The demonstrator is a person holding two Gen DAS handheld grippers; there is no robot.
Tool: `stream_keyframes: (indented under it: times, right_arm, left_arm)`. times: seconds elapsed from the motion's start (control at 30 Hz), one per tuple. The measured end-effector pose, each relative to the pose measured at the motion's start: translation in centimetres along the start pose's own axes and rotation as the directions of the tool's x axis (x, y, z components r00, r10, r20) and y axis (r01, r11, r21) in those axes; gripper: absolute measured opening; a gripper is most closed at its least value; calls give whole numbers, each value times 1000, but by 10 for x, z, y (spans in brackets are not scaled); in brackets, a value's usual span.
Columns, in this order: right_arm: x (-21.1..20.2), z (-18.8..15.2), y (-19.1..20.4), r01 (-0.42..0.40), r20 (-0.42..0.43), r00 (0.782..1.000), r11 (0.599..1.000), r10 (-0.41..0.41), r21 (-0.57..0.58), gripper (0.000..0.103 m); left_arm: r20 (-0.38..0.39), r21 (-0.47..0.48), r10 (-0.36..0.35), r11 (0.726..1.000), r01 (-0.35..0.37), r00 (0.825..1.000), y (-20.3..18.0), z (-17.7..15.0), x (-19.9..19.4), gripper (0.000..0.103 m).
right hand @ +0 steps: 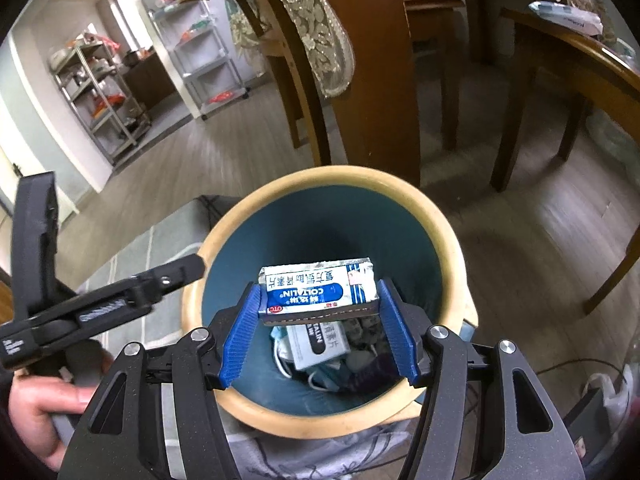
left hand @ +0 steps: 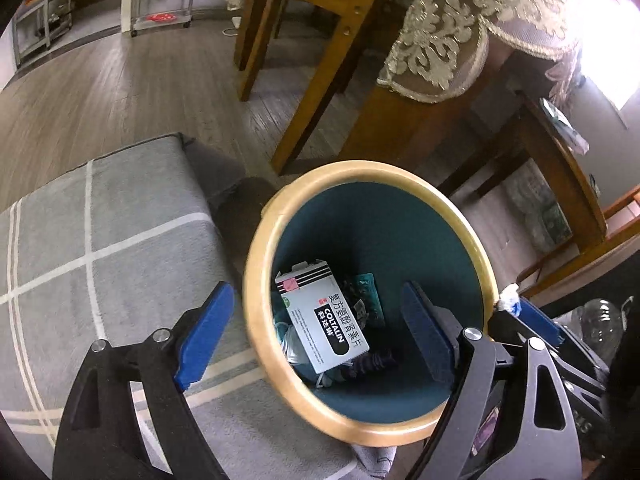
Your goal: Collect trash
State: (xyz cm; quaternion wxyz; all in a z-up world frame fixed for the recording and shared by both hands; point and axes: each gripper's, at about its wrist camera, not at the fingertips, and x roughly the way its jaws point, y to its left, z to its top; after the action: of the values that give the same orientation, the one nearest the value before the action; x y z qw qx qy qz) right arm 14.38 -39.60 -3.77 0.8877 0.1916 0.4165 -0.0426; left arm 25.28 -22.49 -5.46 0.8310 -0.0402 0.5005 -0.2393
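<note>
Blue-white medicine box [right hand: 318, 292] level above teal wood-rimmed bin [right hand: 448, 240]; grey-white box [left hand: 326, 318] lies tilted inside among trash.

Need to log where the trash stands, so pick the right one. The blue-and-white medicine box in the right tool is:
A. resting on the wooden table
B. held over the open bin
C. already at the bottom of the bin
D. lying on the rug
B: the right tool grips the medicine box between its blue pads, above the bin mouth.
</note>
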Motion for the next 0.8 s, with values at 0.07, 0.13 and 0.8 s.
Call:
stream_keyframes:
  times: [0.07,0.13,0.8]
  right_arm:
    - [3,1,-1,-9,-6,1000,1000,9,5,70]
    - [7,2,-1,-35,-15,999,999,35,11,76]
    - [-44,-13,12,6,88,996,999,-3,-31,87]
  left_arm:
    - [18,-12,0,1000,0,1000,6,-4,-7,84]
    - [33,-19,2,1000,-1,999,11,-8,-13,84]
    - [238,118,26,991,-55,971,6,-49,-97,97]
